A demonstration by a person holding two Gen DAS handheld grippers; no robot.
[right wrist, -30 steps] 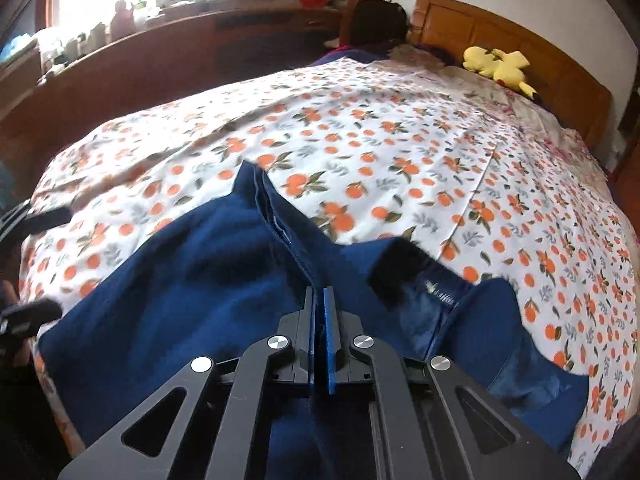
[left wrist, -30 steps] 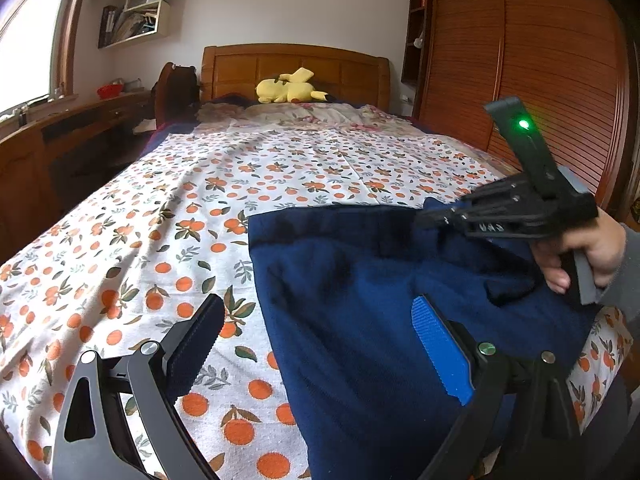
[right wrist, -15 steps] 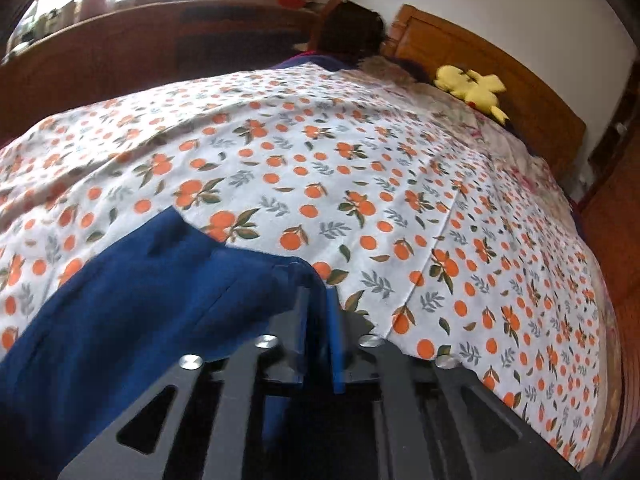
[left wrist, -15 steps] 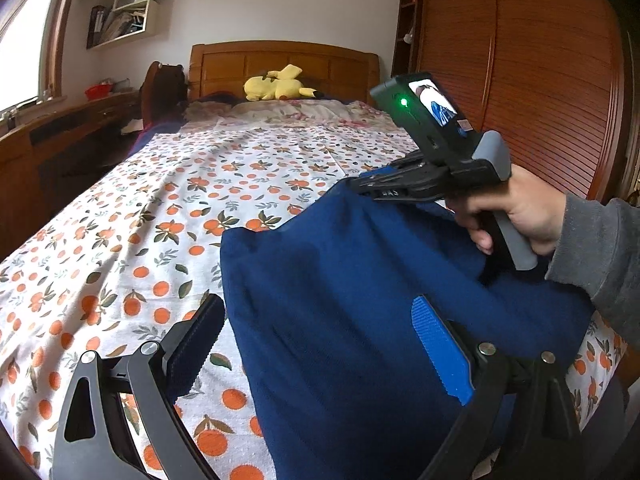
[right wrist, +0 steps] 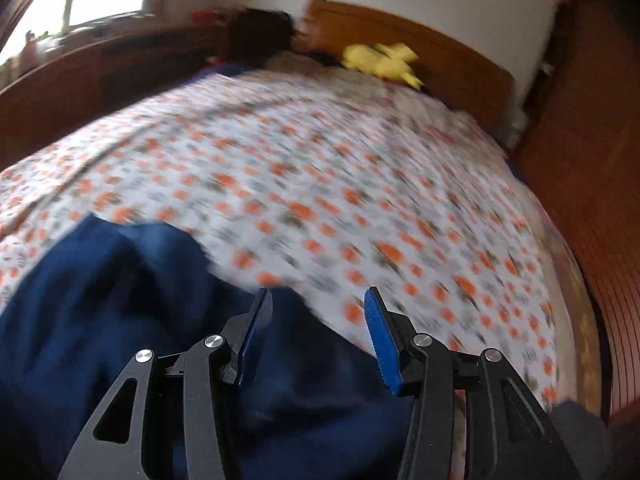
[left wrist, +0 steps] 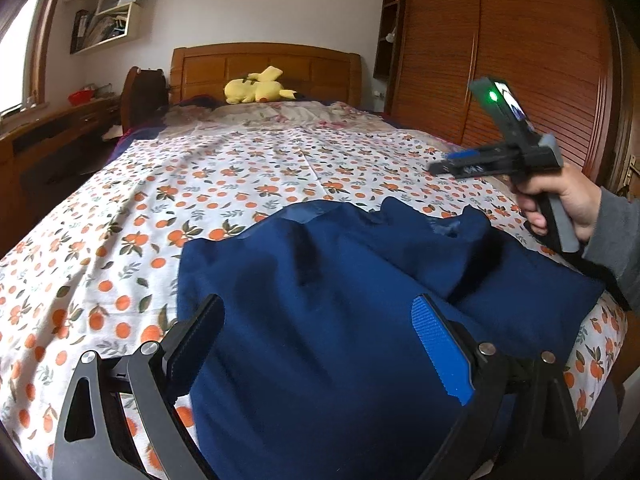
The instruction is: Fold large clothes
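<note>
A dark blue garment [left wrist: 320, 280] lies folded over itself on the near end of the bed, its far edge rumpled. My left gripper [left wrist: 316, 336] is open and hovers low over it, one finger past the cloth's left edge, the blue pad [left wrist: 436, 344] over the cloth. A hand holds my right gripper [left wrist: 440, 166] in the air beyond the garment's far right corner. Its jaws are opening, with nothing pressed between them. In the blurred right wrist view, the right gripper [right wrist: 318, 320] hangs above the edge of the garment [right wrist: 120, 300].
The bedspread [left wrist: 240, 184] with orange fruit print covers the bed beyond the garment. A yellow plush toy [left wrist: 256, 90] lies at the wooden headboard [left wrist: 264, 64]. A wooden wardrobe [left wrist: 520, 60] stands right of the bed, a desk [left wrist: 52, 132] to the left.
The right gripper, shut on the garment's edge before, lifted it across, then opened and let go. It has pulled away to the right, and the cloth has dropped onto itself.
</note>
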